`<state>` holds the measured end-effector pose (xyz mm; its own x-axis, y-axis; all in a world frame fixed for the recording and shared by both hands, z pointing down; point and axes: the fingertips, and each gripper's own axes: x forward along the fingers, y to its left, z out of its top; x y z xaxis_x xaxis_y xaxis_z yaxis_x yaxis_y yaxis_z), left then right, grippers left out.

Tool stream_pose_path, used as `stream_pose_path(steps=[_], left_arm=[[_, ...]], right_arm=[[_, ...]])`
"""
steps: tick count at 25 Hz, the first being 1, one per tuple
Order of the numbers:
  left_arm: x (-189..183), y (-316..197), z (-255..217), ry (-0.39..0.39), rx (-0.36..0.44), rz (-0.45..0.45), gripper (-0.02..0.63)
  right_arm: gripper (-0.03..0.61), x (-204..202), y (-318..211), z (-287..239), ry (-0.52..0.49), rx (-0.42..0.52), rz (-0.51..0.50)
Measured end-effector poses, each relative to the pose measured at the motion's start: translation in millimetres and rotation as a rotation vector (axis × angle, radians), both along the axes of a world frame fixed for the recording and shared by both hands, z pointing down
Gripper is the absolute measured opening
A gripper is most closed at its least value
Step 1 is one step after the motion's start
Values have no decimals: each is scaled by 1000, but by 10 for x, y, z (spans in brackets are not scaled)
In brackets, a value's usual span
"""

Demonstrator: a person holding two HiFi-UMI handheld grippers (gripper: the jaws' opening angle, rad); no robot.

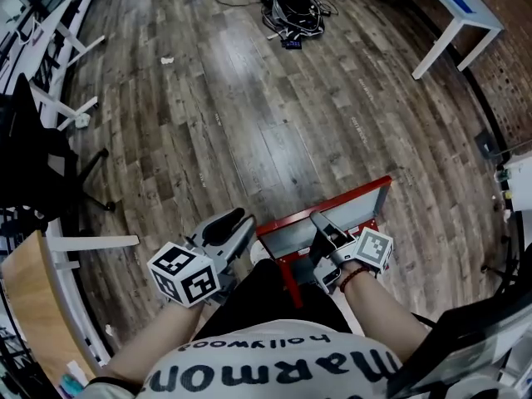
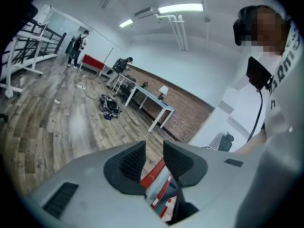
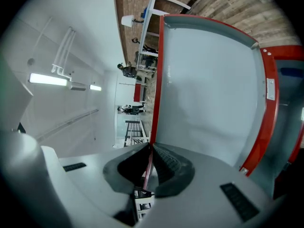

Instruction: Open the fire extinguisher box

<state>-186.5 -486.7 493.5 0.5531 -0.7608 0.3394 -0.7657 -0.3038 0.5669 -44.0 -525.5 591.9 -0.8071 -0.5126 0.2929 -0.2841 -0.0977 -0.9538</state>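
Your right gripper (image 1: 320,221) has its ribbed black pads clamped together on the thin red edge of the red-framed door with a pale grey panel (image 3: 209,89). That is the lid of the red fire extinguisher box (image 1: 291,283), which sits low and directly in front of you, just past your knees. In the right gripper view (image 3: 149,151) the red lip runs straight down between the two pads.

Your left gripper (image 1: 237,227) hangs just beside the door's near corner. Its jaws stand apart and grip nothing; the left gripper view (image 2: 154,148) shows only the box's red frame through the gap.

Expect the door to behave like painted sheet metal: stiff, fairly light, and swinging on its hinge line rather than lifting free. The paint looks smooth and glossy, so a pinch on that narrow lip could slide. You are best holding the free edge, far from the hinge, as you do now. I cannot tell whether the grey panel is glass, plastic or metal, so treat it as breakable and keep the pads on the red frame. The frame has square corners with a raised rim round a flat panel.

Beyond the box lies a worn, grey-brown wood-plank floor (image 1: 249,98). Further off are a black tangle of cables (image 1: 291,7) and a white table (image 1: 453,11).
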Motion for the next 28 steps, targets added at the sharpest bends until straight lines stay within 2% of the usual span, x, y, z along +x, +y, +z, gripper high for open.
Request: stream_pose_path(steps=[15,28], left_arm=[[-600,-223,268,14,-64,-67,112],[-910,-136,560,40,-138,-104,112]], right_arm=[[28,-213,-370,337,32,-87,121],[26,-307,-563,567,61,-84,153]])
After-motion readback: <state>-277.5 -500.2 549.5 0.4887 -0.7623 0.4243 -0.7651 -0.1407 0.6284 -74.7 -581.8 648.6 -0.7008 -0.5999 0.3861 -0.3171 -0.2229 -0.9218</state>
